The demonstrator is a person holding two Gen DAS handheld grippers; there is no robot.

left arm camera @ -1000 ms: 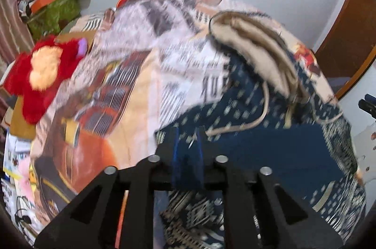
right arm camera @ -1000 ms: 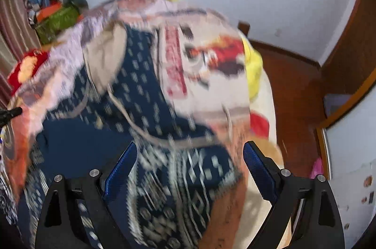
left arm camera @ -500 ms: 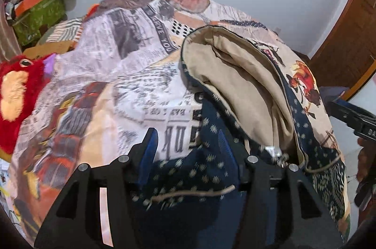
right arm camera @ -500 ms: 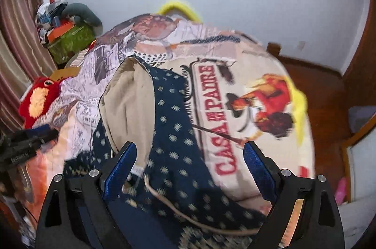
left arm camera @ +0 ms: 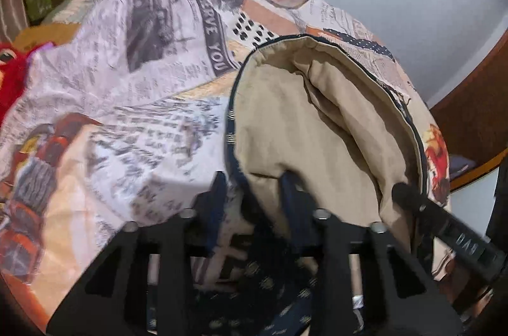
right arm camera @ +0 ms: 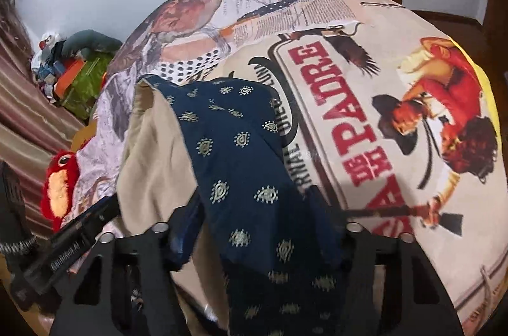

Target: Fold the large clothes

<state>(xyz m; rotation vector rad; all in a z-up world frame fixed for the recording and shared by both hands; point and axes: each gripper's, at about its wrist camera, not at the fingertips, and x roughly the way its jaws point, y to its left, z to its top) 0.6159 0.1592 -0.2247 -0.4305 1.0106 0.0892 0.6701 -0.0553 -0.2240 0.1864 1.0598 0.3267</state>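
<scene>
A large navy garment with small gold motifs (right arm camera: 244,164) and a beige lining (left arm camera: 317,126) lies on a bed. Part of it is turned over so the lining faces up. My left gripper (left arm camera: 254,187) is open, its fingers either side of the garment's dark edge near the lining. My right gripper (right arm camera: 254,209) is open wide, and the navy cloth runs between its fingers (right arm camera: 184,228). The right gripper's finger shows at the right of the left wrist view (left arm camera: 444,228). The left gripper shows at the lower left of the right wrist view (right arm camera: 76,234).
The bed carries a printed newspaper-and-poster bedspread (right arm camera: 365,120). A red plush toy (right arm camera: 58,190) lies at the bed's left edge. A heap of bags and clothes (right arm camera: 76,72) stands in the far left corner. A wooden door (left arm camera: 476,101) is at the right.
The left gripper opened from shut on the navy cloth. Both grippers moved forward over the garment toward its beige lining. The garment now fills the lower part of both views.
</scene>
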